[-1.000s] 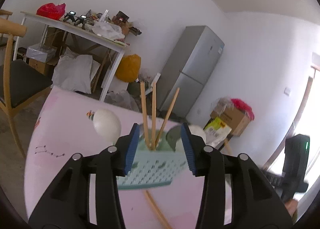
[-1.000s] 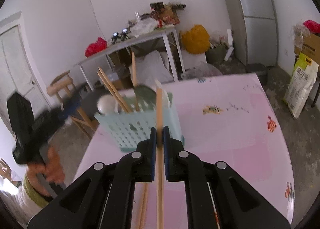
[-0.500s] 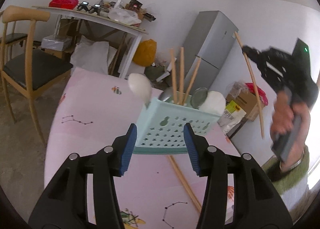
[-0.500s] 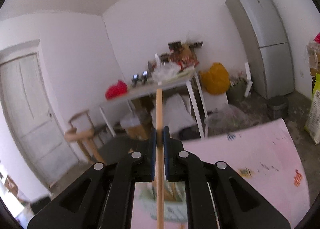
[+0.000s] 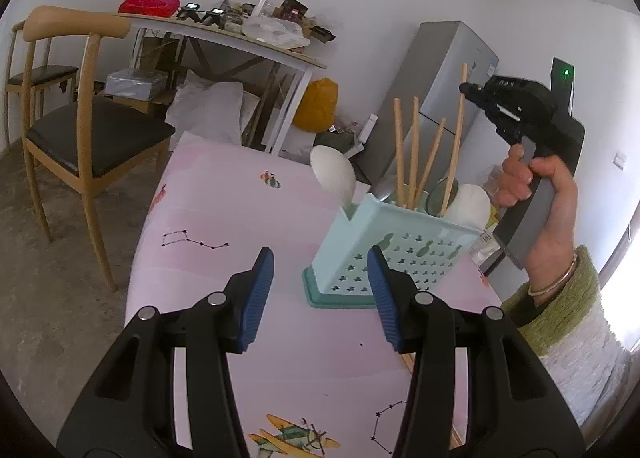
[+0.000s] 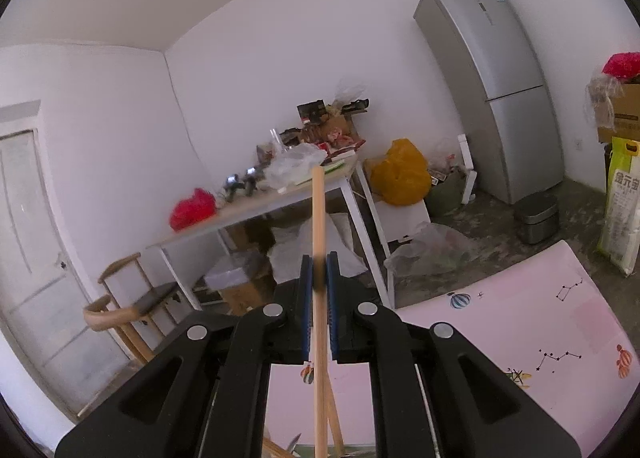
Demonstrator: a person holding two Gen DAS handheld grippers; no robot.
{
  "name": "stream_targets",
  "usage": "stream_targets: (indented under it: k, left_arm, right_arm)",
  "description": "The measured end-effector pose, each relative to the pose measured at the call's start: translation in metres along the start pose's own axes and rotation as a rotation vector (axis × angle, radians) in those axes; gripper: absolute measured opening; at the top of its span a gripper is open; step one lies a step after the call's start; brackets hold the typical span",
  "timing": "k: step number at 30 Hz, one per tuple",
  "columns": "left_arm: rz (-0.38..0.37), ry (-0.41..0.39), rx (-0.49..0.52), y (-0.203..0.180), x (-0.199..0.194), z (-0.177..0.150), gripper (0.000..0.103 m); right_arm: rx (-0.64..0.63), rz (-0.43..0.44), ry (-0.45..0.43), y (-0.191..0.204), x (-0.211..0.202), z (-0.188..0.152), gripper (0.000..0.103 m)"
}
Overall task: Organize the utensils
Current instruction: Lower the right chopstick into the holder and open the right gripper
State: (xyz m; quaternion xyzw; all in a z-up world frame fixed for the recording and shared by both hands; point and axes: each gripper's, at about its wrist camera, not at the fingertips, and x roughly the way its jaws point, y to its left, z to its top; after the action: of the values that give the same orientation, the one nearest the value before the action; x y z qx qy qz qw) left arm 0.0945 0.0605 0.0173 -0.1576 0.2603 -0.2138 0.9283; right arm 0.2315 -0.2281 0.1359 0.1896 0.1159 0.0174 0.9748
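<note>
A light teal perforated utensil holder (image 5: 394, 254) stands on the pink table (image 5: 224, 225). It holds three upright wooden chopsticks (image 5: 414, 149), white spoons (image 5: 334, 177) and metal spoons. My left gripper (image 5: 320, 298) is open and empty, just in front of the holder. My right gripper (image 6: 319, 278) is shut on a wooden chopstick (image 6: 319, 242). In the left wrist view that chopstick (image 5: 456, 133) stands nearly upright with its lower end in the holder, held from above by the right gripper (image 5: 466, 89).
Another chopstick (image 6: 334, 418) lies on the table below the right gripper. A wooden chair (image 5: 80, 113) stands left of the table. A cluttered side table (image 5: 224, 37) and a grey fridge (image 5: 448, 97) stand behind. A small bin (image 6: 536, 217) sits on the floor.
My left gripper has backed away from the holder and stays open. My right gripper has brought its chopstick over the holder and lowered its tip inside.
</note>
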Motion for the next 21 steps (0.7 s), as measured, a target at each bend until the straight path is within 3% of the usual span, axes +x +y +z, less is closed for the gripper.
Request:
stream_targets:
  k: [9, 14, 21]
  left_arm:
    - [0.015, -0.008, 0.0, 0.0, 0.0, 0.002, 0.046]
    - [0.025, -0.002, 0.002, -0.003, 0.0, 0.0, 0.046]
    - [0.025, -0.007, 0.011, -0.008, -0.002, -0.002, 0.046]
  right_arm:
    - [-0.145, -0.076, -0.066, 0.013, -0.002, -0.018, 0.007]
    - [-0.222, -0.071, -0.072, 0.017, -0.015, -0.036, 0.008]
    - [-0.225, -0.052, -0.052, 0.009, -0.046, -0.046, 0.008]
